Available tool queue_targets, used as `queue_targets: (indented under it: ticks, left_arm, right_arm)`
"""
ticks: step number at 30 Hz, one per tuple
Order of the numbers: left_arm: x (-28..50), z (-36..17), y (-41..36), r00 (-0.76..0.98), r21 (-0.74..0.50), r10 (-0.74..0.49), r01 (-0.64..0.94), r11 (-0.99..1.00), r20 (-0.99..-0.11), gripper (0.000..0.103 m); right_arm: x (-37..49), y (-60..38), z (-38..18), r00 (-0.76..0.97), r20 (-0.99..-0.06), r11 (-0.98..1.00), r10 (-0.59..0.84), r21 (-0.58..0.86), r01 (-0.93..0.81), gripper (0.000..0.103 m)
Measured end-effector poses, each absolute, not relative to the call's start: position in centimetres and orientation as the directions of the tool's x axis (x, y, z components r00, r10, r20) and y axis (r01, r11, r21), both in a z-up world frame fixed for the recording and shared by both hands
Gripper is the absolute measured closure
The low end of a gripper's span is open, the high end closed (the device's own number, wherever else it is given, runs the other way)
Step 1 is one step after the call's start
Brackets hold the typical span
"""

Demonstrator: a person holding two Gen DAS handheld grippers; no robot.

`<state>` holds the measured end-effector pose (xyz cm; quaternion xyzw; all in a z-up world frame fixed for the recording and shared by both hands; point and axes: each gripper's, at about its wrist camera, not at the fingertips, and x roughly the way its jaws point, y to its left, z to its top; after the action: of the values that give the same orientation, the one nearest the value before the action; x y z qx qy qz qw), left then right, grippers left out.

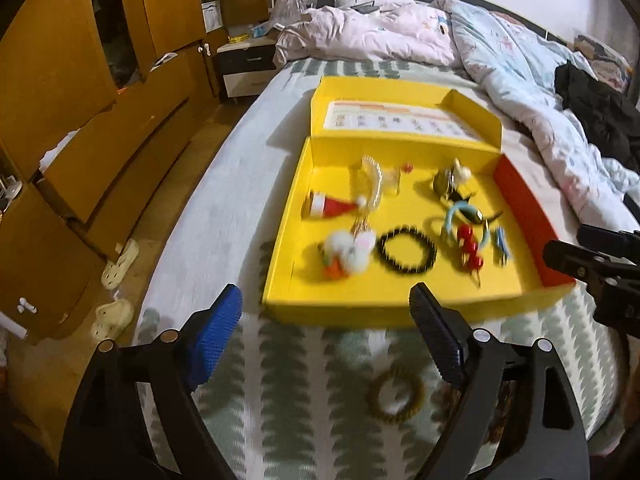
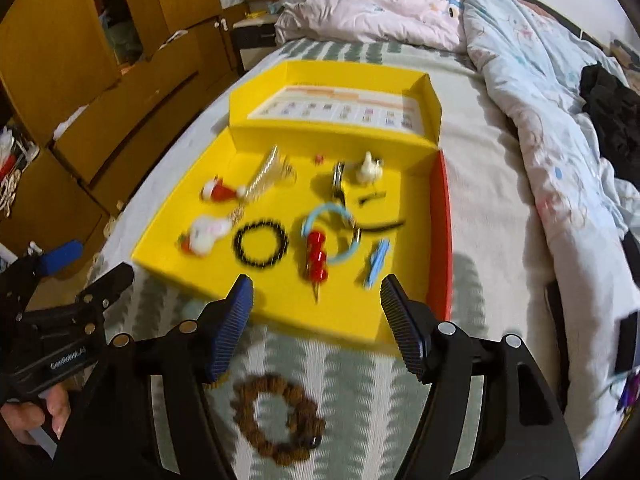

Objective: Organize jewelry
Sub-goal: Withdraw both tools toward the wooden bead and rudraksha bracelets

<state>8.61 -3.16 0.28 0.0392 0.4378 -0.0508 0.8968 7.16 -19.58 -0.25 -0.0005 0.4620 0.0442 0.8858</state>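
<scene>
**Desk:** Start at the fingers; what have you got?

**Operator:** My right gripper (image 2: 316,320) hangs with its blue pads wide apart and nothing between them; my left gripper (image 1: 326,330) likewise, spread and empty. Just on my side of the yellow box (image 2: 280,312), on the patterned bedspread (image 2: 360,392), lies a brown bead bracelet (image 2: 278,418), apart from the box's near wall; I judge it the next piece to go in, and the spread fingers suit that pick.

**Desk:** And inside the box?

**Operator:** Pieces lie spaced out on the floor of the box, seemingly so each stays separate: a black bead bracelet (image 2: 261,246) near the middle; a red beaded pin (image 2: 317,256) beside it; a light-blue ring (image 2: 332,236) behind that; blue clips (image 2: 376,262) toward the red side wall; a plush white charm (image 2: 204,236) and a small Santa hat (image 2: 219,192) toward the opposite wall.

**Desk:** Any writing?

**Operator:** A printed chart (image 2: 340,110) lines the open lid beyond the box, too blurred to read; small white lettering on the left gripper's body, equally unreadable.
</scene>
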Motion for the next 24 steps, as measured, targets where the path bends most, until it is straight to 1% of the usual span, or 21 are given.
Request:
queue_targets:
  ticks: [7,14,19,22,24]
  left_arm:
    - [6.9,-2.4,-2.2,0.538,-0.024,-0.079,0.108,0.994,-0.839,0.019]
    - [5.1,-5.1,-3.2,0.462,-0.015,-0.081,0.144,0.989,-0.883,0.019]
    - [5.0,-7.4,-3.3,0.391,0.014,-0.044,0.144,0.989,-0.919,0.019]
    - [5.2,-8.0,-3.1,0.382,0.036,-0.018,0.133,0.990,-0.924,0.019]
    - [5.2,-8.2,-3.0,0.378,0.026,-0.026,0.133,0.991,-0.925,0.019]
  right_arm:
    - [3.2,-19.1,-3.3,0.508,-0.859,0.996,0.065,0.027,-0.081,0.034]
    - [1.3,-18.8,-6.8,0.442,-0.894,0.996,0.069,0.038,-0.079,0.034]
    - [0.6,-18.5,-8.6,0.411,-0.909,0.997,0.061,0.032,-0.076,0.035]
    - [0.5,-18.7,-9.4,0.397,-0.916,0.997,0.049,0.022,-0.072,0.035]
    - [0.5,-18.9,-9.6,0.395,-0.918,0.998,0.046,0.022,-0.065,0.035]
